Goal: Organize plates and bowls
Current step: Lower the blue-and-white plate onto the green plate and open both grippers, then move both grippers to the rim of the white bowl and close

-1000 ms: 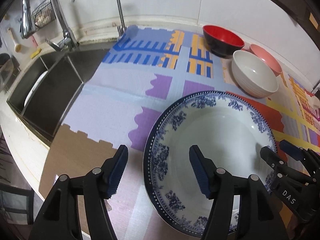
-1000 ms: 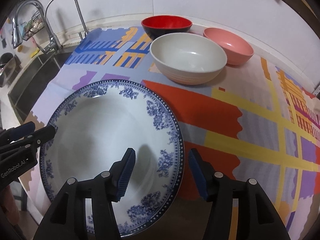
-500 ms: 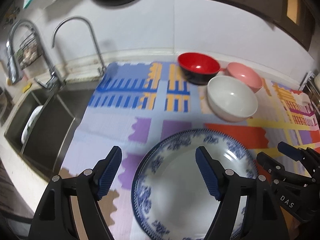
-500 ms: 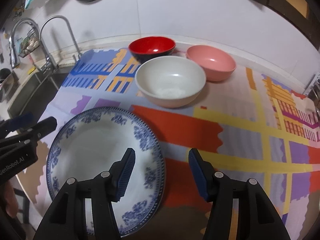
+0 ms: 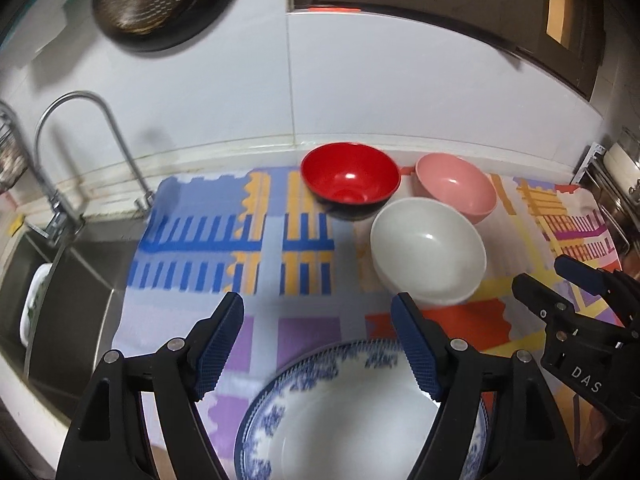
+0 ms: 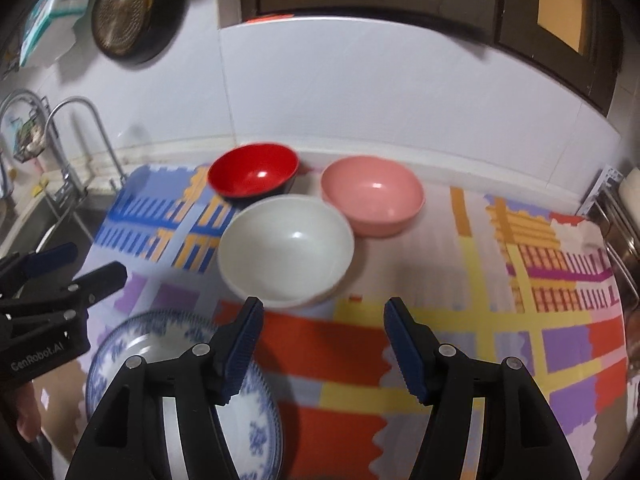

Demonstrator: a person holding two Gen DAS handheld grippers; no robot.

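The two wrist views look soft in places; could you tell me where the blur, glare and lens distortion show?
Left wrist view: the blue-patterned plate smears near its rim; a small glint sits in the red bowl; the wall edge bows with the fisheye. Right wrist view: the white bowl and mat are soft; a glint marks the pink bowl.
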